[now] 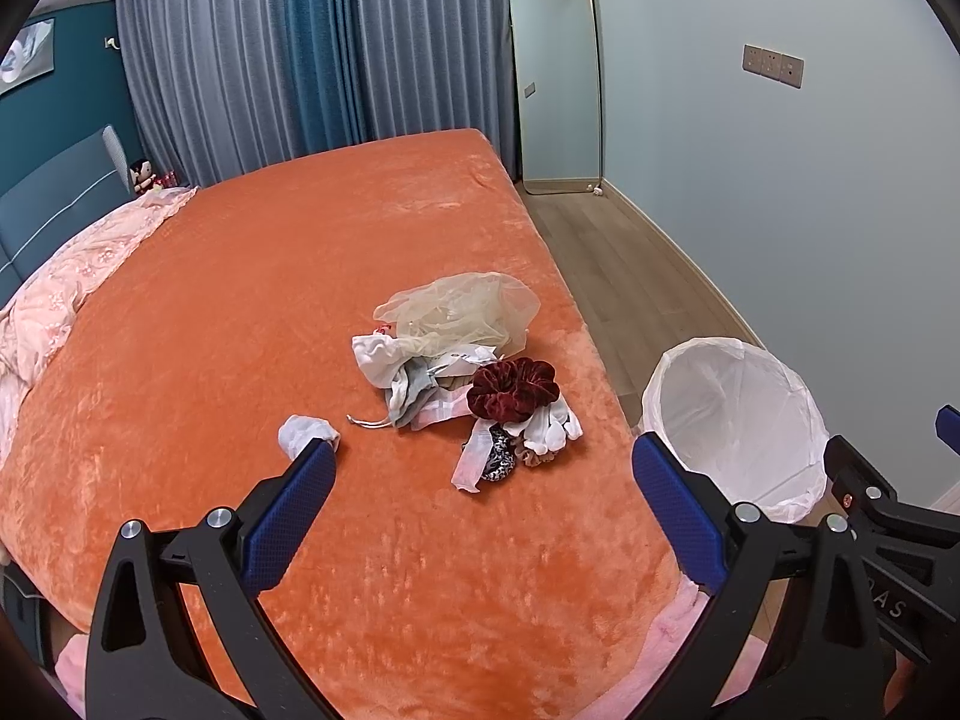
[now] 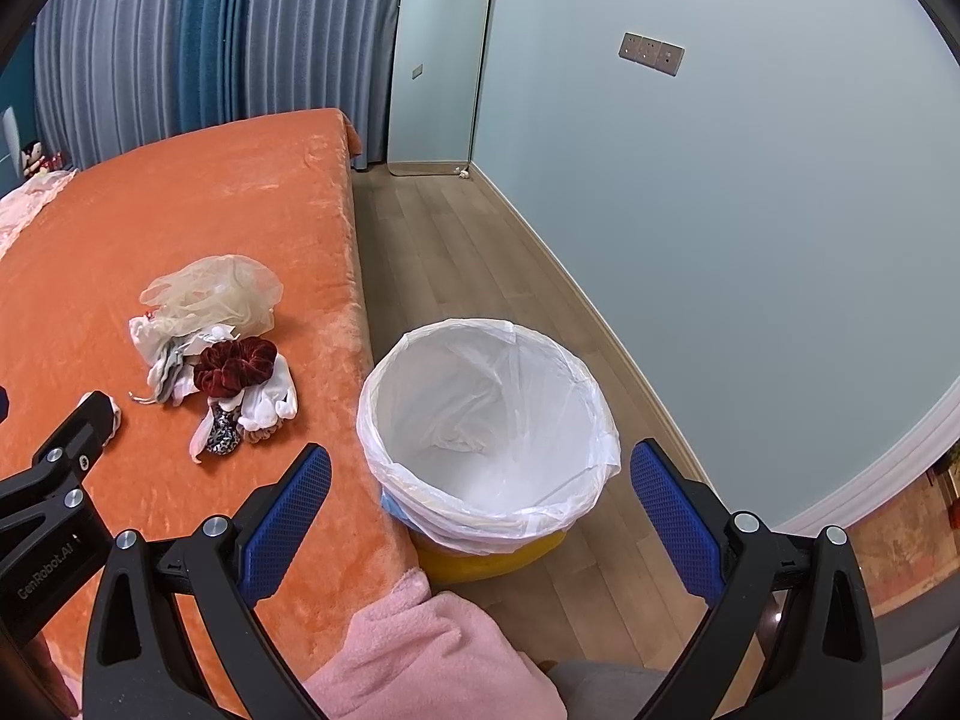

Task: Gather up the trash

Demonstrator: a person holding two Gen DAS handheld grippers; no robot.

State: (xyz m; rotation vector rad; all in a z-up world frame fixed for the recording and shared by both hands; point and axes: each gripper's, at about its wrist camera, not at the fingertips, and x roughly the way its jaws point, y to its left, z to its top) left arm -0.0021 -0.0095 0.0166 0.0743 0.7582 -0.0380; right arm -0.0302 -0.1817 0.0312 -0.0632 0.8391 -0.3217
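Observation:
A pile of trash lies on the orange bed (image 1: 240, 312): a crumpled yellowish plastic bag (image 1: 462, 306), white cloth scraps (image 1: 384, 360), a dark red velvet scrunchie (image 1: 513, 389), a white glove-like piece (image 1: 552, 429) and a patterned scrunchie (image 1: 499, 461). A small white wad (image 1: 303, 433) lies apart by my left fingertip. My left gripper (image 1: 483, 462) is open and empty, just short of the pile. My right gripper (image 2: 480, 471) is open and empty, above the white-lined bin (image 2: 489, 426) on the floor beside the bed. The pile also shows in the right wrist view (image 2: 222, 348).
A pink quilt (image 1: 54, 306) lies at the bed's left side. A mirror (image 1: 558, 78) leans against the wall by the curtains (image 1: 300, 48). Wooden floor (image 2: 456, 240) runs between bed and wall. A pink sleeve (image 2: 414, 654) shows at the bottom.

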